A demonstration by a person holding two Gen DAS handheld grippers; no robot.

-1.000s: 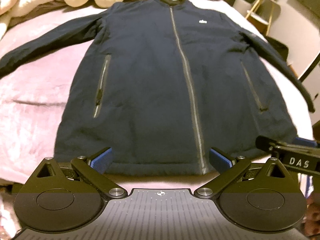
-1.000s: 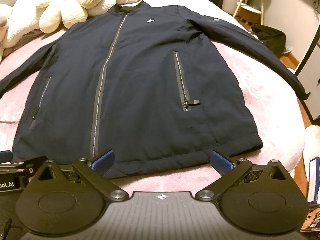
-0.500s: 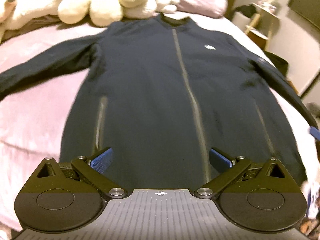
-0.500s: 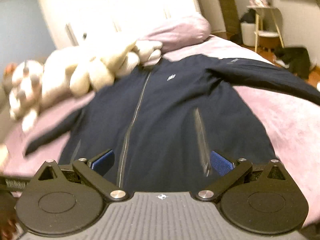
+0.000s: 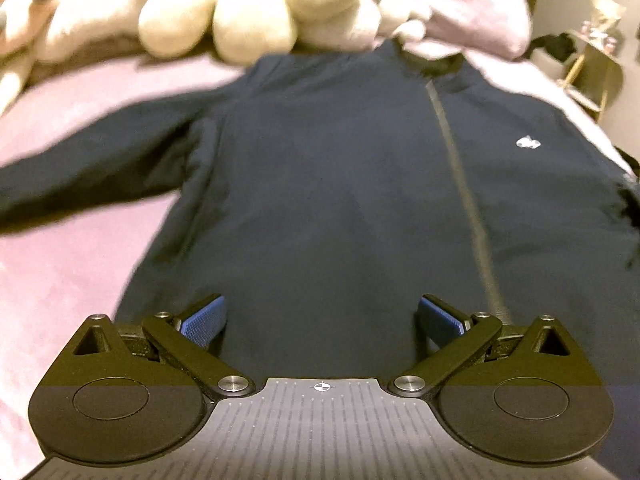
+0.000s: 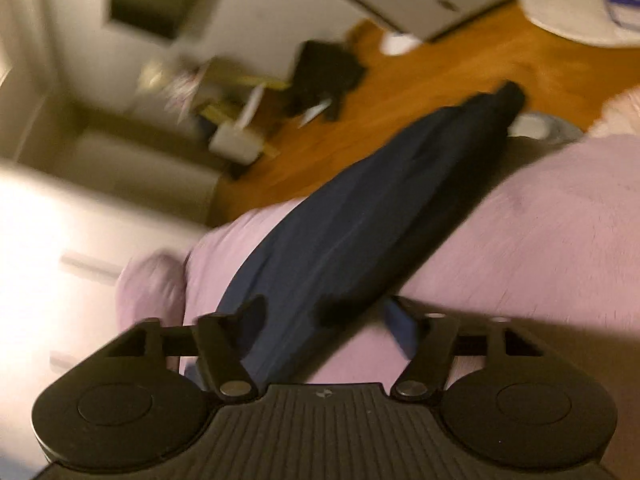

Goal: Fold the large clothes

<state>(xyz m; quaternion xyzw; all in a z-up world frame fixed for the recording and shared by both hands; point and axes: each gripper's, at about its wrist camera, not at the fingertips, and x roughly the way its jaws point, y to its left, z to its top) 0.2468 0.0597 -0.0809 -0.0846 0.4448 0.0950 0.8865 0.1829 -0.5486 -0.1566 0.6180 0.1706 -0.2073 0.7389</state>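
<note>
The jacket (image 5: 340, 200) lies flat on the bed (image 5: 60, 280), zipped. Both grippers are spread apart, holding nothing. The right gripper (image 6: 324, 316) has the sleeve (image 6: 360, 220) running ahead between its fingers; pinch near the cuff, fold inward. The left gripper (image 5: 320, 316) hovers over the chest.

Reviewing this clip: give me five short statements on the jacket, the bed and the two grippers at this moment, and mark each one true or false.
1. The navy jacket lies front up with its zipper closed. True.
2. The left gripper is clamped on the jacket hem. False: its jaws stand wide apart over the jacket body, holding nothing.
3. Cream plush toys sit beyond the jacket's collar. True.
4. The right gripper faces the jacket's chest logo. False: it faces a sleeve running toward the bed's edge, with wooden floor beyond.
5. The jacket lies on a green blanket. False: the cover is pink.
</note>
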